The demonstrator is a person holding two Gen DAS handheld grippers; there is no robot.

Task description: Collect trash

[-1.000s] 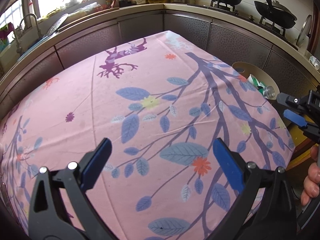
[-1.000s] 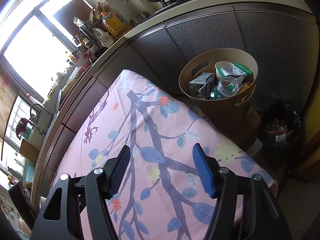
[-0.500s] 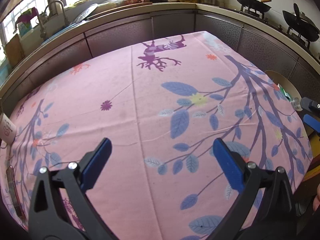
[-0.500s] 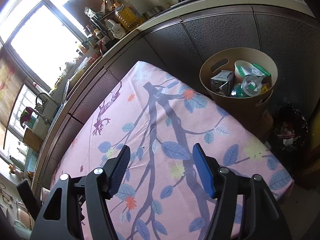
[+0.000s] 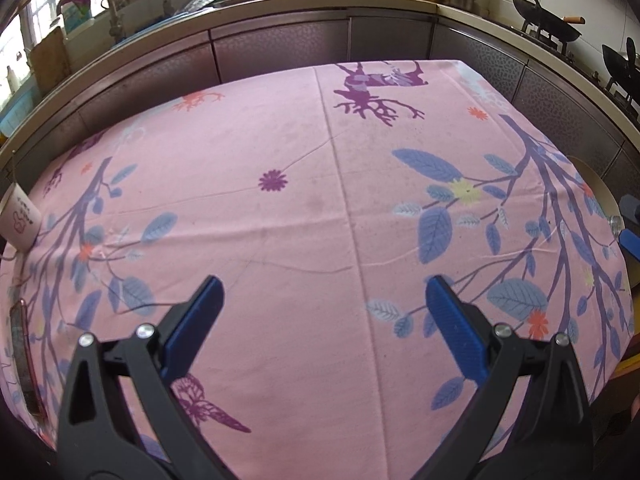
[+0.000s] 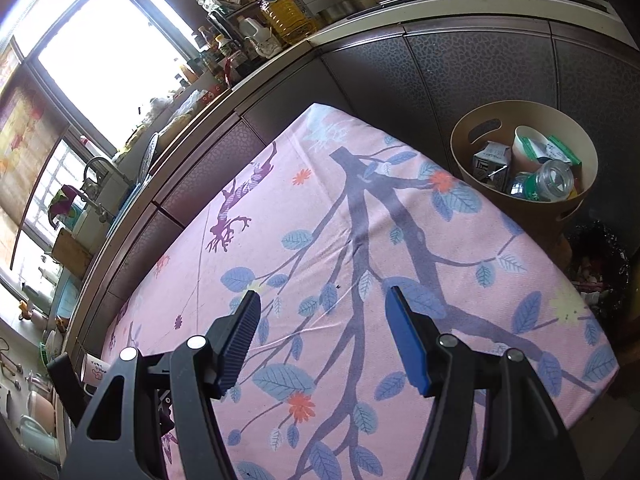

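In the left wrist view, the left gripper (image 5: 323, 308) hangs above a pink tablecloth (image 5: 304, 216) printed with blue leaves and purple branches. Its blue-padded fingers (image 5: 196, 320) stand wide apart with nothing between them. A white mug (image 5: 19, 222) with a pink drawing sits at the cloth's left edge, and a dark phone-like slab (image 5: 22, 364) lies near the lower left edge. At the far right, the tan rim of the trash bin (image 5: 600, 192) peeks past the table edge, with the blue pad tips of the right gripper (image 5: 630, 228) just beside it.

In the right wrist view, the right gripper (image 6: 320, 328) is also spread wide and holds nothing, poised over the same tablecloth (image 6: 320, 240). The round tan trash bin (image 6: 520, 208) stands beyond the table's far right corner, against the dark cabinets. Inside it lie a milk carton (image 6: 490, 162), a paper cup (image 6: 528, 146), a green packet (image 6: 562, 150) and a clear plastic bottle (image 6: 554, 178). A black rubbish bag (image 6: 600, 264) sits on the floor just right of the bin.
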